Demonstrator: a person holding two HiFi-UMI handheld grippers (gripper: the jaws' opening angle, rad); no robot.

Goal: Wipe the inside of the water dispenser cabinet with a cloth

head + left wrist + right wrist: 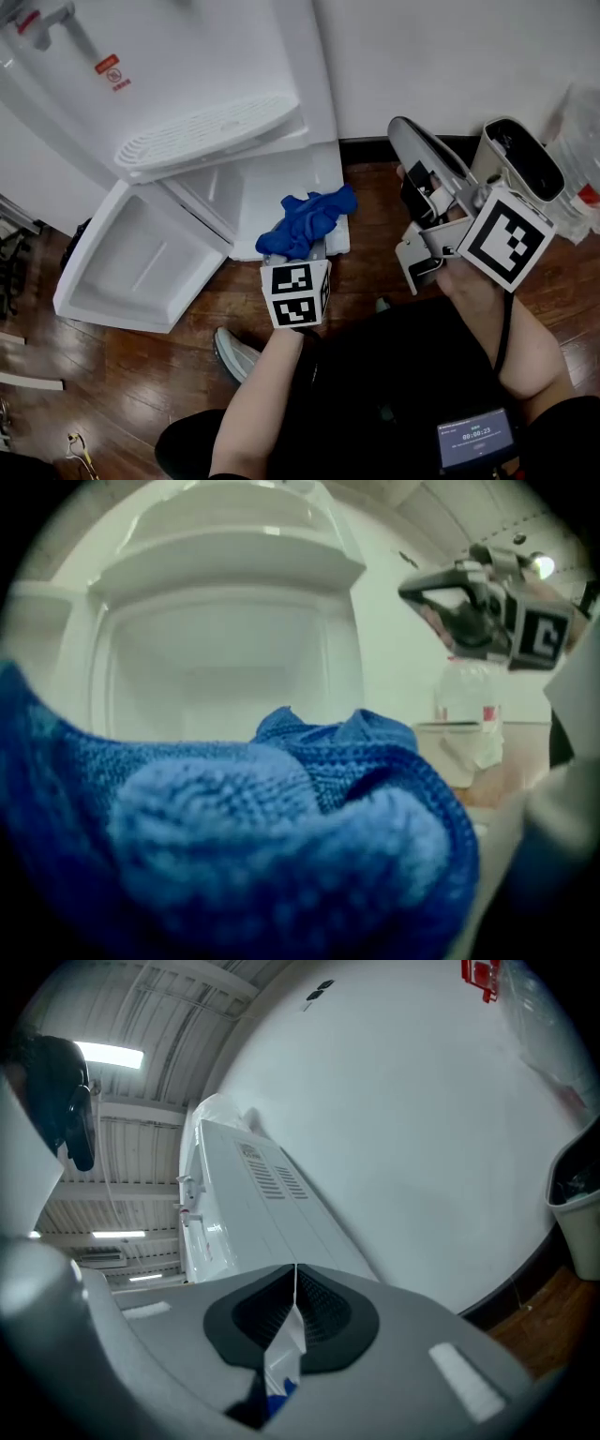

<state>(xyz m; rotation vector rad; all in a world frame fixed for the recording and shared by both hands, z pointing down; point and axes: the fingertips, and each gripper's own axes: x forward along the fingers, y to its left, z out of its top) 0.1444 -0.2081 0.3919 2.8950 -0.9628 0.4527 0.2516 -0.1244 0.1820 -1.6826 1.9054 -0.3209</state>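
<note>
A crumpled blue cloth is bunched at the tip of my left gripper, which is shut on it; the marker cube sits just behind. The cloth hangs in front of the white water dispenser's open lower cabinet. The left gripper view is half filled by the cloth, which hides the fingers, and the cabinet opening lies straight ahead. My right gripper is raised at the right, away from the cabinet, pointing at the wall. Its jaws are shut with nothing in them.
The cabinet door lies swung open to the left, low over the wooden floor. The drip tray juts out above the opening. A clear plastic bottle stands at the far right. A shoe rests below the left gripper.
</note>
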